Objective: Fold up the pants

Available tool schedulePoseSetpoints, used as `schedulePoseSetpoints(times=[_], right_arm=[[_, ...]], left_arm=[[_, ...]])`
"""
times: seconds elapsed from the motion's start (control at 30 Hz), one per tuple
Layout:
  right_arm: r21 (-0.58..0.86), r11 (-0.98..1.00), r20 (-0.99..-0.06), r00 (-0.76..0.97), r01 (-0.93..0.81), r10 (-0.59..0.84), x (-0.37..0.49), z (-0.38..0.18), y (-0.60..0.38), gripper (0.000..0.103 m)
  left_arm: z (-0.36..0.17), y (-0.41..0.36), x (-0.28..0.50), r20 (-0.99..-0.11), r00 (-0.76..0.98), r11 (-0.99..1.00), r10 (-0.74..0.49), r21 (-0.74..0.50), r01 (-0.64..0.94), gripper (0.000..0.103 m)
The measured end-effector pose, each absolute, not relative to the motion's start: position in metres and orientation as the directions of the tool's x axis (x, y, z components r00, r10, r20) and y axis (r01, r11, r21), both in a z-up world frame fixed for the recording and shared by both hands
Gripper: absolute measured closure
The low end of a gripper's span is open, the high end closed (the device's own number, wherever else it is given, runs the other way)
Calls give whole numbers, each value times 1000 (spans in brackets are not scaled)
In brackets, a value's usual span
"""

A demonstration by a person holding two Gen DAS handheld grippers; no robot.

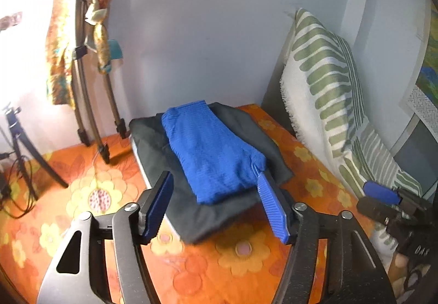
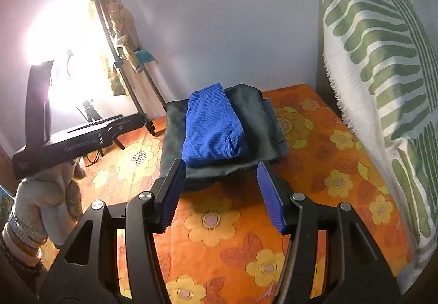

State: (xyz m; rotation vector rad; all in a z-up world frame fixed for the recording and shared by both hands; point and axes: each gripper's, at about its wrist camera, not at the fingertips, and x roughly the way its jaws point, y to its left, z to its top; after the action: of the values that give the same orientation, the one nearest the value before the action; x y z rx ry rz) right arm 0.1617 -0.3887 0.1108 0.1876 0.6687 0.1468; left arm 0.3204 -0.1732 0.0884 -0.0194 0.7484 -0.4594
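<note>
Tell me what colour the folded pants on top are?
Bright blue pants; the left wrist view shows them best.

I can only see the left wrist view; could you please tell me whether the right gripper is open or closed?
Observer: The right gripper is open and grips nothing. It faces the near end of the stacked clothes.
Operator: Thank you. How does the near end of the blue pants look from that side?
Observer: The blue pants lie folded on the dark garment, and their near end shows a rounded, tucked fold.
Operator: And what is holding my gripper?
Observer: A left hand in a light knit glove grips the handle of the left gripper.
</note>
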Motion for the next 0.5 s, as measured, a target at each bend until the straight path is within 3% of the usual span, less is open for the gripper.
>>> schedulePoseSetpoints(times=[0.5], right_arm=[[140,984,-494,854,-105,162,78,136,-356,28]], left_arm=[[91,-145,201,-612,668,892,-424,-152,427,32]])
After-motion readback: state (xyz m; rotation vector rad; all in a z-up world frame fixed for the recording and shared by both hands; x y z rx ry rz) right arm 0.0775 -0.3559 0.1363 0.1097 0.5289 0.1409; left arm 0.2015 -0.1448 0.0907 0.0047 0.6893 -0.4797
